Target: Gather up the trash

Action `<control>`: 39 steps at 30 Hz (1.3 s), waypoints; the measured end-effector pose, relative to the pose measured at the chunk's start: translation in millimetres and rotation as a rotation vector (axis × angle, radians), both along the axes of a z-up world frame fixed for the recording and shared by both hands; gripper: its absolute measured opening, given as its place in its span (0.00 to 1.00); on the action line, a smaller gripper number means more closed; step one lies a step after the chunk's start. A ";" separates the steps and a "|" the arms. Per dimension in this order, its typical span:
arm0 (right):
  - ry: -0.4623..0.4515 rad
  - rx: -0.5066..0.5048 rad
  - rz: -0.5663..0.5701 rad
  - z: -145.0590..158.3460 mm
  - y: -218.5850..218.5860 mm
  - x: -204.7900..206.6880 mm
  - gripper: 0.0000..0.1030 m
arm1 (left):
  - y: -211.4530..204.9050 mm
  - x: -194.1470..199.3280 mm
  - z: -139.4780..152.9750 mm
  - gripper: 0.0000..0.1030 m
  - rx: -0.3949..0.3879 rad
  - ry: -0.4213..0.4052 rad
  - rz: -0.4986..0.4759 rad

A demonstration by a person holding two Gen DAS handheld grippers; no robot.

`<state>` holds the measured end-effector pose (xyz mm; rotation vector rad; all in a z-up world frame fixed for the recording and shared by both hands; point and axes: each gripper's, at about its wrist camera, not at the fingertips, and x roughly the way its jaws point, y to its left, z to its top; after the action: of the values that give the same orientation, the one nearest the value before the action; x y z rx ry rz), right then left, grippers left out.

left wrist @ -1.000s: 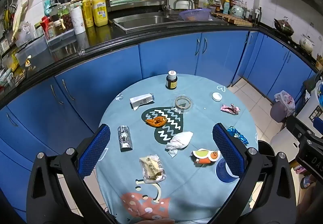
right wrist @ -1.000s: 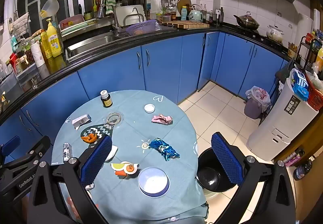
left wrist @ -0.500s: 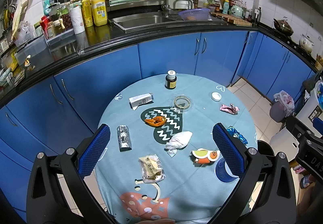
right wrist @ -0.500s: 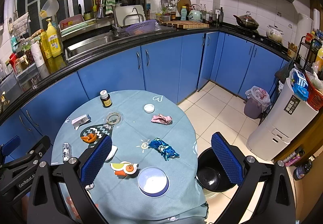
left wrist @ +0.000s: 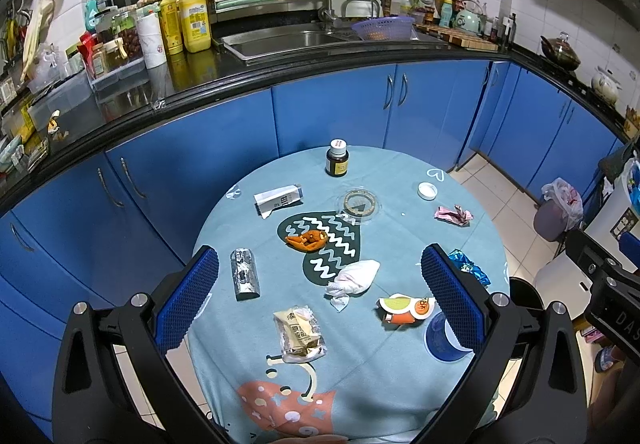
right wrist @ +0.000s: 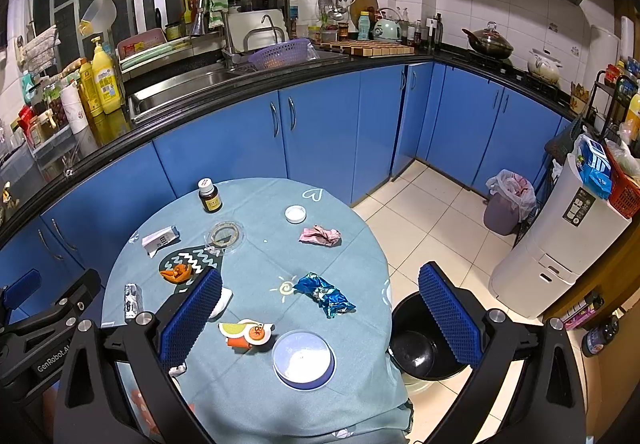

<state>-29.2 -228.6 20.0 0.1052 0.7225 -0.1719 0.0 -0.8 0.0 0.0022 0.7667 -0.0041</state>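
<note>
Kitchen w/ blue cabinets (right wrist: 328, 140); round table (left wrist: 360, 376) w/ litter, both grippers' jaws spread wide, empty.

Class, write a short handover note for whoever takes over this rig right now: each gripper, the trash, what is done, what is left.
Left gripper: jaws open, empty, above the table.
Right gripper: jaws open, empty, over the table's right edge.
Trash lies on the table: blue wrapper, pink wrapper, foil piece, snack packet, white tissue, orange peel.
Black bin stands on the floor beside the table, seemingly empty.
Done: nothing collected.
Left: everything.
</note>
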 end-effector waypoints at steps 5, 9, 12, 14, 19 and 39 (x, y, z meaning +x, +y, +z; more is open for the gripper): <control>0.000 -0.001 0.002 -2.3 1.2 0.0 0.93 | 0.0 0.7 -0.5 0.97 0.000 0.001 0.002; 0.000 0.002 0.001 -1.8 1.0 0.2 0.93 | -0.4 0.4 -0.4 0.97 -0.001 0.002 0.001; 0.000 0.001 0.001 -1.5 1.0 0.2 0.93 | -1.0 0.5 -0.5 0.97 0.000 0.002 0.001; -0.001 0.001 0.001 -1.9 1.2 0.4 0.93 | 0.3 0.4 -0.2 0.97 -0.001 0.002 0.001; 0.001 0.004 0.001 -0.9 0.2 0.2 0.93 | -9.3 0.1 1.1 0.97 -0.001 0.005 0.002; 0.003 0.007 0.002 -0.9 -0.7 0.1 0.93 | -21.4 1.6 -3.1 0.97 -0.001 0.007 -0.001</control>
<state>-29.1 -229.3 19.2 0.1106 0.7258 -0.1680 1.7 -22.2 -3.1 0.0010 0.7735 -0.0053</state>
